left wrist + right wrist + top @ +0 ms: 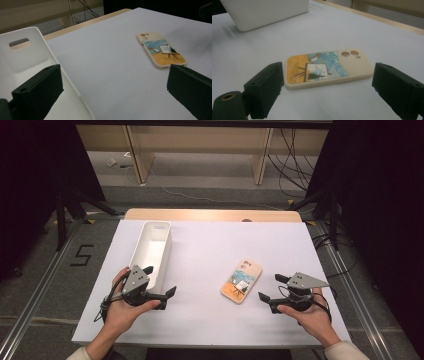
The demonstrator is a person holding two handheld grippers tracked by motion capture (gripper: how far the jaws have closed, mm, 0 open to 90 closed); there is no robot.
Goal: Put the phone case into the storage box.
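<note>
High view, table: a white table top [200, 315] carries a long white bin [151, 251] at the left and a phone case [242, 280] right of centre.
High view, phone case: it lies flat, printed side up, well apart from the bin and near the right gripper.
High view, left gripper [160, 283]: held in the person's left hand [122, 312], just beside the near end of the bin, jaws spread wide with nothing between them.
High view, right gripper [270, 287]: held in the right hand [310, 317], jaws apart and facing the phone case, not touching it.
Left gripper view, bin [30, 57]: its near end with a slot handle sits by the left-hand jaw; the phone case [161, 50] lies beyond the other jaw.
Right gripper view, phone case [328, 67]: it lies crosswise between the two open jaws, clear of both; the camera cutouts point to the right-hand jaw. A bin corner [265, 12] shows at the top left.
</note>
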